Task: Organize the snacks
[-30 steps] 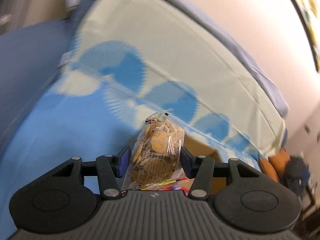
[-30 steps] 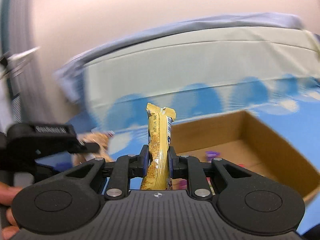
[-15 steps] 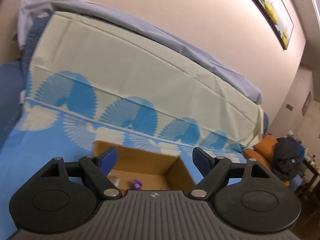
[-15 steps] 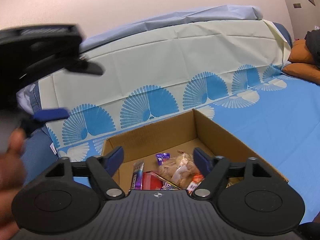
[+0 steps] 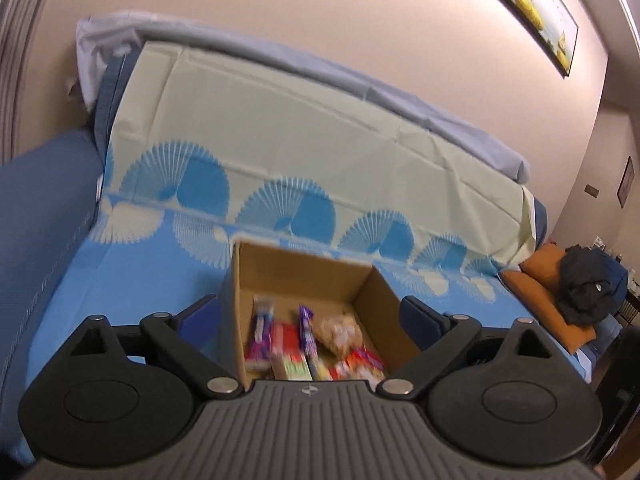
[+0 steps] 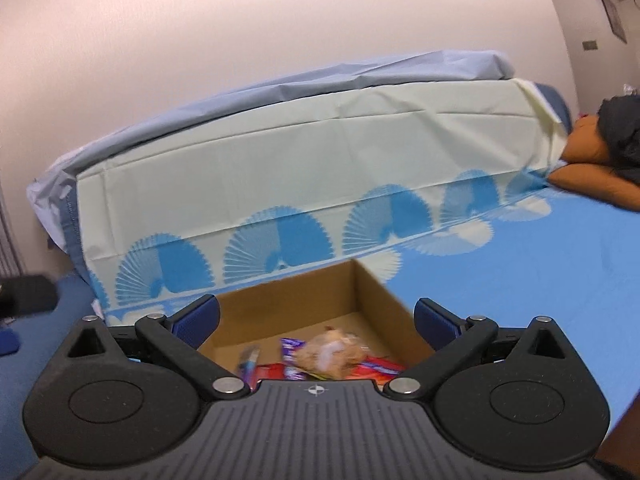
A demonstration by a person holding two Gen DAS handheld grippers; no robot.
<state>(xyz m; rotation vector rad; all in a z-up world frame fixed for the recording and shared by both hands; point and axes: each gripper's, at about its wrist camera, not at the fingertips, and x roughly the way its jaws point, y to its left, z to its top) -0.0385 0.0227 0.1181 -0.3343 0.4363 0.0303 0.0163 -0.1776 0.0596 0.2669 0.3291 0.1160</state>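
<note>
An open cardboard box [image 5: 300,272] [image 6: 288,300] rests on the blue sofa cover and holds several snacks. Among them are a clear bag of cookies [image 5: 338,330] [image 6: 330,350], a purple bar [image 5: 306,328] [image 6: 290,346] and a red packet [image 5: 286,344]. My left gripper [image 5: 308,312] hovers at the box's near side, its jaws opening wide and gripping nothing. My right gripper [image 6: 316,318] hangs over the near edge of the box, its jaws also opening with nothing held. My gripper bodies hide the near end of the box.
The blue fan-patterned cover [image 5: 120,280] runs up the sofa's cream backrest [image 5: 280,128]. A blue armrest [image 5: 36,220] rises at the left. An orange cushion [image 5: 544,292] [image 6: 588,168] with dark clothing [image 5: 588,288] lies at the far right end.
The left gripper let go of the cookie bag and the right let go of the yellow bar. Both jaws spread wide. The cookie bag now lies in the box, and both views drew back.
</note>
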